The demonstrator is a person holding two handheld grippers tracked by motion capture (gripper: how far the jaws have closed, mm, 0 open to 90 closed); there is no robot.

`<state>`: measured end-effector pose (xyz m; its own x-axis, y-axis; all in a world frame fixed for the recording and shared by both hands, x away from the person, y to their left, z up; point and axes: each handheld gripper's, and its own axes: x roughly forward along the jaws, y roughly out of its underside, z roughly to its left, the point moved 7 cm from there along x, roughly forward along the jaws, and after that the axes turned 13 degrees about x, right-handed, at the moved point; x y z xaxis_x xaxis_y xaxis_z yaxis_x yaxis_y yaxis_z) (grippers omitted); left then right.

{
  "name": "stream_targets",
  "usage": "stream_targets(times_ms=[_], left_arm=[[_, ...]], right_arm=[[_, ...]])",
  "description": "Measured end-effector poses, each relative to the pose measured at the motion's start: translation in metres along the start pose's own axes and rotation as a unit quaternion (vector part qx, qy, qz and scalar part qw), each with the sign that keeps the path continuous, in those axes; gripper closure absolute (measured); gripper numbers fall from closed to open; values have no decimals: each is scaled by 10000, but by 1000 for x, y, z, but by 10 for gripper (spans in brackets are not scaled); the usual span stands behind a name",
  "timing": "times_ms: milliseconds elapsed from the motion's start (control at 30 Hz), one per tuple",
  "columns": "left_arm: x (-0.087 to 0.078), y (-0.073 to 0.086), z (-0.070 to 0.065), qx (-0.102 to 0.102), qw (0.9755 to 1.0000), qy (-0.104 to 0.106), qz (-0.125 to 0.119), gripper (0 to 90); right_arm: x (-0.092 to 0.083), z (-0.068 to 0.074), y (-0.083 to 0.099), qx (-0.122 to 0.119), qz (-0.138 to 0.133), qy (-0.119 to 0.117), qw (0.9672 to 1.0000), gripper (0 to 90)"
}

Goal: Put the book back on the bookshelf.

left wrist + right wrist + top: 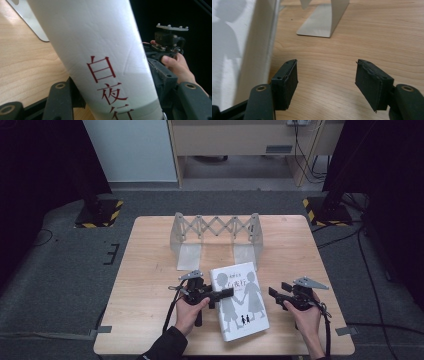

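Observation:
A thick white book (250, 315) with grey silhouettes on its cover lies near the table's front edge, turned a little. My left gripper (225, 293) reaches in from the left and is shut on the spine side. In the left gripper view the white spine (100, 37) with red characters stands between the two jaws of my left gripper (120, 87). My right gripper (280, 290) hovers just right of the book, open and apart from it. The right gripper view has my right gripper (327, 75) over bare wood, with the book's page edge (257, 50) to the left of its jaws.
An expanding metal book rack (217, 232) stands behind the book at the table's middle back; one of its flat feet (322, 22) lies ahead of the right gripper. The hand holding the right gripper (170, 37) is close behind the spine. Bare wood lies left and right.

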<state>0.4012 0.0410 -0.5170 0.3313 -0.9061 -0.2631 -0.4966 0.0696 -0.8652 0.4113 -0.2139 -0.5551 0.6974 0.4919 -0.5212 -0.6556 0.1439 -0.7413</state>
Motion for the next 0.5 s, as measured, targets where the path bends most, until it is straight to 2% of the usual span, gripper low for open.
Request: stream_targets(times_ms=[133, 333, 500], left_arm=[[-3, -7, -2, 64, 9999, 41, -103, 443], [-7, -21, -5, 180, 9995, -4, -275, 486], [-12, -32, -8, 534, 9972, -111, -511, 499]], right_arm=[[0, -6, 0, -106, 57, 172, 9998, 339], [0, -10, 0, -94, 84, 266, 9996, 339], [-1, -12, -2, -177, 40, 302, 9994, 340]])
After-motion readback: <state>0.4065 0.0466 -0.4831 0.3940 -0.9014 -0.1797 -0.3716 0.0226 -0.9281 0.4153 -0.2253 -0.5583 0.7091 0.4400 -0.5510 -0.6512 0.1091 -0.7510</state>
